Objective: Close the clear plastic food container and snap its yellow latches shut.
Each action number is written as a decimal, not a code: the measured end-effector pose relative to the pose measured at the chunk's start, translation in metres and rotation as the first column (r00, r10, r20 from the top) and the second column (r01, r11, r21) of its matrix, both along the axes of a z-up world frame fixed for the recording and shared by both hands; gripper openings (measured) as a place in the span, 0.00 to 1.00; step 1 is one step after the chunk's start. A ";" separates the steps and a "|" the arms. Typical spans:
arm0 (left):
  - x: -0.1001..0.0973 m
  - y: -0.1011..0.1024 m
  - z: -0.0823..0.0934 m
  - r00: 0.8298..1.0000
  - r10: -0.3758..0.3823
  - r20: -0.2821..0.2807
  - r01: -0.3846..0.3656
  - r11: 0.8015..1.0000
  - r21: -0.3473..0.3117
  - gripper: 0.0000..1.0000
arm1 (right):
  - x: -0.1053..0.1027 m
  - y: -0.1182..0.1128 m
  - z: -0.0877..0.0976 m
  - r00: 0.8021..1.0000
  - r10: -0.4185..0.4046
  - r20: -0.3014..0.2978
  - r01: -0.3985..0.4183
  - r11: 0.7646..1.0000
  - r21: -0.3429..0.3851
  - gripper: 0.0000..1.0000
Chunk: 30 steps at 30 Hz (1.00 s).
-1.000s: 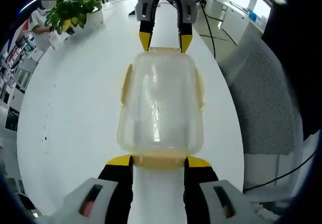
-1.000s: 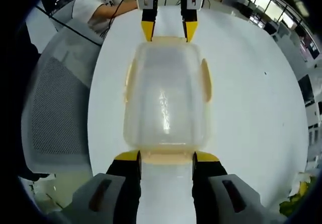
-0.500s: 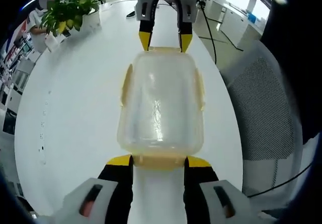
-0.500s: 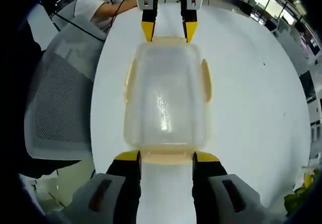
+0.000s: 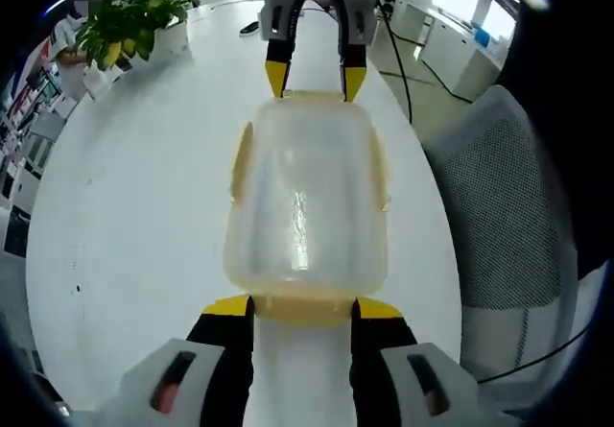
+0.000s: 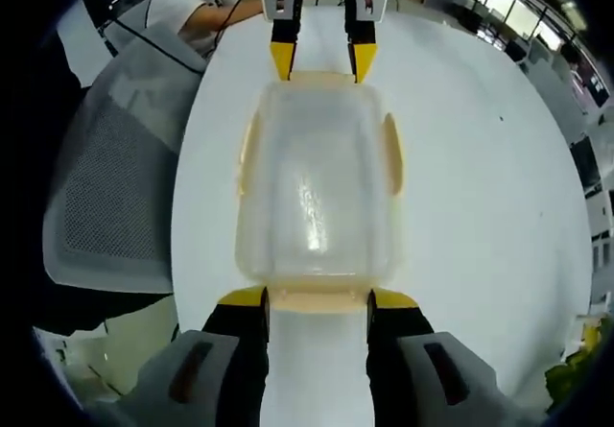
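1. Clear plastic food container [image 5: 307, 206] sits lid-on upon the white table [image 5: 134, 216], near the table's edge beside the grey mesh chair [image 5: 518, 216]; same container in the right gripper view [image 6: 317, 192].
2. Left gripper [image 5: 303, 307] is at the container's near short end, yellow-tipped jaws held narrowly apart on either side of the yellow latch [image 5: 305, 304] there, tips touching or just beside the lid rim. Whether they actually clamp it I cannot tell.
3. Right gripper [image 6: 318, 298] stands the same way at the opposite short end, jaws a narrow gap apart flanking that end's yellow latch [image 6: 317, 299]; a real grip cannot be told.
4. Each gripper appears at the far end of the other's view: right gripper [image 5: 315, 77], left gripper [image 6: 322, 60].
5. Yellow side latches [image 5: 240, 163] lie along the long sides, against the container wall; locked or not is unclear.
6. Potted plant [image 5: 134, 19] stands near the far table edge in the left gripper view.
7. Seated person [image 6: 187, 5] in a white shirt is beyond the chair [image 6: 106, 177] in the right gripper view.
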State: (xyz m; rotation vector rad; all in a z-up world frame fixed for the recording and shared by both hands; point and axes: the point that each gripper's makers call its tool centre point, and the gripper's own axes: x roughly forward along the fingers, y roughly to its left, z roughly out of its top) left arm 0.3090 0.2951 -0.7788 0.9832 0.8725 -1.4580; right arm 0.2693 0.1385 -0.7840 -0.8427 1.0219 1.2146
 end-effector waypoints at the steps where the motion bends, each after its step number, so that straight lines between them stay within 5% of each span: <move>1: 0.000 0.000 -0.001 1.000 0.002 0.001 -0.002 1.000 0.001 0.34 | 0.000 0.000 -0.001 1.000 0.002 0.002 -0.002 1.000 -0.002 0.36; 30: 0.000 0.000 -0.013 1.000 0.010 0.011 -0.011 0.998 0.056 0.34 | 0.004 0.000 -0.011 1.000 0.008 0.024 -0.010 0.996 0.090 0.37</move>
